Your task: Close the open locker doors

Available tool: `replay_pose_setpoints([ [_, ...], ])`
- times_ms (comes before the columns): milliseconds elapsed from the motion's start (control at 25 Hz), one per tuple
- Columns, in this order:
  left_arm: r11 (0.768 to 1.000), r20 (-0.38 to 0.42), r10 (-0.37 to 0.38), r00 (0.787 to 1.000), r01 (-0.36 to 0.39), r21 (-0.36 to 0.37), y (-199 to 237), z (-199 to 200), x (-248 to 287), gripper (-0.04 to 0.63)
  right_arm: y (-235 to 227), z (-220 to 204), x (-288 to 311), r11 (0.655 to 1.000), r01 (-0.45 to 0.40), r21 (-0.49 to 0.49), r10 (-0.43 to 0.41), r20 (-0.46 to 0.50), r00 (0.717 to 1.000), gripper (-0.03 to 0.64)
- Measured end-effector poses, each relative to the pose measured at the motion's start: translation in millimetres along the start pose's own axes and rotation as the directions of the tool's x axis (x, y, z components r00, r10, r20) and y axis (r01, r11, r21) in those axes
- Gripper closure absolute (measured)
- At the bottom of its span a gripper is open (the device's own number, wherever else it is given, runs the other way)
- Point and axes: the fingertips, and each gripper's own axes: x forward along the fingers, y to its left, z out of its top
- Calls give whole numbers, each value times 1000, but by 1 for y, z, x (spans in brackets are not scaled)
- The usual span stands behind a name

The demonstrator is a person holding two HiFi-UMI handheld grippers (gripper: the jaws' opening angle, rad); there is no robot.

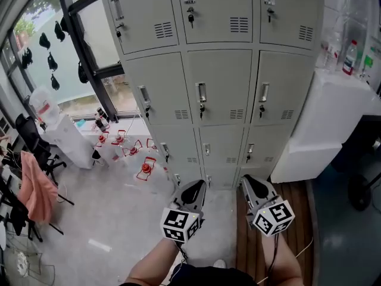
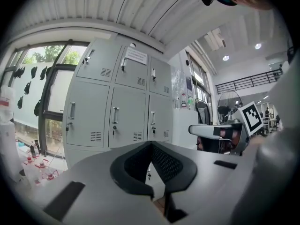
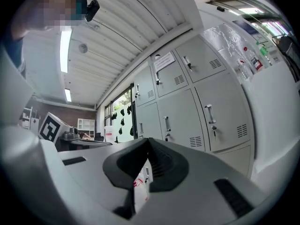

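Note:
A bank of grey lockers fills the wall ahead, and every door I can see lies flush and closed, each with a handle and a key. The lockers also show in the left gripper view and in the right gripper view. My left gripper is held low in front of the bottom row, apart from the doors, jaws shut with nothing between them. My right gripper is beside it, also shut and holding nothing.
A white cabinet with bottles on top stands right of the lockers. Water jugs with red handles sit on the floor by the window. A chair with a pink cloth stands far left. Wooden boards run under my right arm.

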Motion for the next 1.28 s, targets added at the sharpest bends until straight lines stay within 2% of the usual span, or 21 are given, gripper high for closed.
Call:
replay_pose_setpoints([
  [200,1000,19,12,1000,-12,10,-9,15,-33,580,35,11,-18,999,-38,4,37,5,999,612],
  [480,1000,10,6,1000,-6,8,8,15,-79,580,80,6,-19,999,-25,21,25,0,1000,612],
  [640,1000,7,-14,1000,15,-4,20,9,-100,580,104,1,-22,1000,10,18,-9,-8,1000,612],
  [1000,994,28,-112,993,113,-16,38,14,-138,580,147,3,-42,991,134,-8,-134,-7,991,612],
  [1280,987,48,-151,987,153,-40,53,15,-168,580,179,-8,-55,980,197,11,-196,-28,980,612],
])
